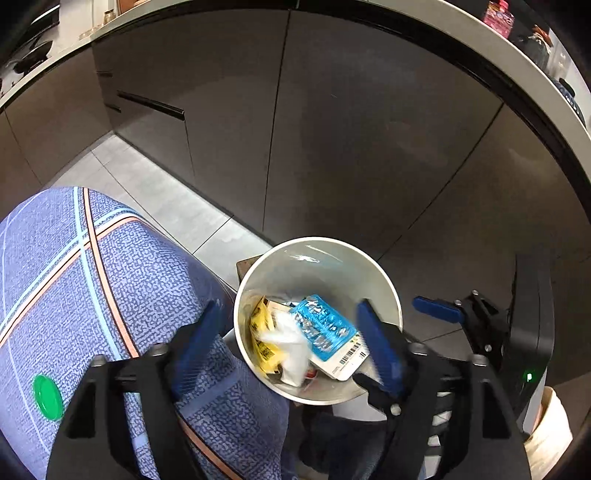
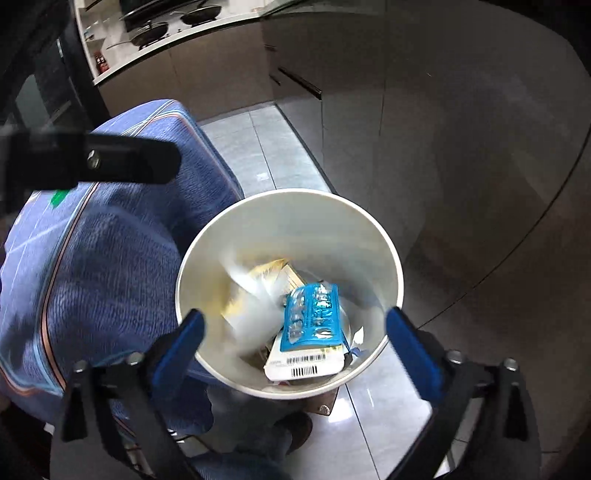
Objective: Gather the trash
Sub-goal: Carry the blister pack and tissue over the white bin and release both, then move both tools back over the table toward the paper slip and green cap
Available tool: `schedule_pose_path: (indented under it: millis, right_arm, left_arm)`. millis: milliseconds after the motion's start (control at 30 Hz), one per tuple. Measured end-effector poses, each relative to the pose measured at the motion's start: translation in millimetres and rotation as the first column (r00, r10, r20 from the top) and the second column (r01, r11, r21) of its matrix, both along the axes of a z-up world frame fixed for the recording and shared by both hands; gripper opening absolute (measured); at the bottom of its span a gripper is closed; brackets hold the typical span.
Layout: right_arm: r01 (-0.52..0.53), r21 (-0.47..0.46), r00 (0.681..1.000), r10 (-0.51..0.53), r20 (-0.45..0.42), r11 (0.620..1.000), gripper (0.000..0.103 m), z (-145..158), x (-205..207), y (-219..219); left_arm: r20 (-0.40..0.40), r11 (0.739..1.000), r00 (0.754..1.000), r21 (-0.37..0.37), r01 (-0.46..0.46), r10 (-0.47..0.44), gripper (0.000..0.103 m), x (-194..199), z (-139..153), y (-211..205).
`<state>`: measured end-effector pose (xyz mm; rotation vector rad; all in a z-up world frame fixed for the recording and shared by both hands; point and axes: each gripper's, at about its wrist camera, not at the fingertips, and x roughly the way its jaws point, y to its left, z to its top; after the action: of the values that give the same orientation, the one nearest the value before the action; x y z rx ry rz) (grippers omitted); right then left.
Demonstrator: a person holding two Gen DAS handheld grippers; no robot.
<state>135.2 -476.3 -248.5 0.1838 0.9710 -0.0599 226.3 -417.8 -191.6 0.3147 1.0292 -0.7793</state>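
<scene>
Blue patterned cloth (image 1: 110, 277), grey cabinets (image 1: 332, 129), pans (image 2: 166, 18)

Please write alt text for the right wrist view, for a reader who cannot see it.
The open right gripper hangs empty over a white bin holding a blue blister pack and yellow wrappers. A blue patterned cloth lies left of it, grey cabinets behind.

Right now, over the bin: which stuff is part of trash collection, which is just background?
Job:
- round white trash bin
- blue blister pack on barcoded white card, in the bin
- yellow printed wrapper, in the bin
- crumpled white plastic piece, in the bin
- left gripper and right gripper, both open, empty

Background:
- flat green round lid on blue patterned cloth
- grey cabinet doors
- frying pans on the counter
</scene>
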Motion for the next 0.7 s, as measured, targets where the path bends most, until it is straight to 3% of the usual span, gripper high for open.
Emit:
schedule_pose_path:
  millis: [33,100,367,700]
  right_arm:
    - [-0.002,0.000,1.000,0.002,0.000,1.000,0.100,-0.3,-1.0,1.3]
    - [0.003,0.004,1.000,-0.003,-0.002,1.000,0.100,-0.5,-2.6,1.9]
    - [0.038,0.020,0.999,-0.038,0.001,0.999,0.100,5.0,-5.7,-4.3]
    - [0.027,-0.005,0.997,-0.027,0.072,1.000,0.100,57.5,-17.9,5.2]
  left_arm:
    - [0.016,1.000,1.000,-0.003,-0.016,0.016,0.091,0.5,1.2,2.5]
    - [0.039,0.999,0.999,-0.008,-0.034,0.035,0.095,3.9,4.2,8.4]
    - [0.040,0.999,0.999,0.011,-0.036,0.036,0.095,2.3,5.4,16.4]
    - [0.064,0.998,0.996,-0.016,-0.065,0.066,0.095,-8.1,41.4,39.9]
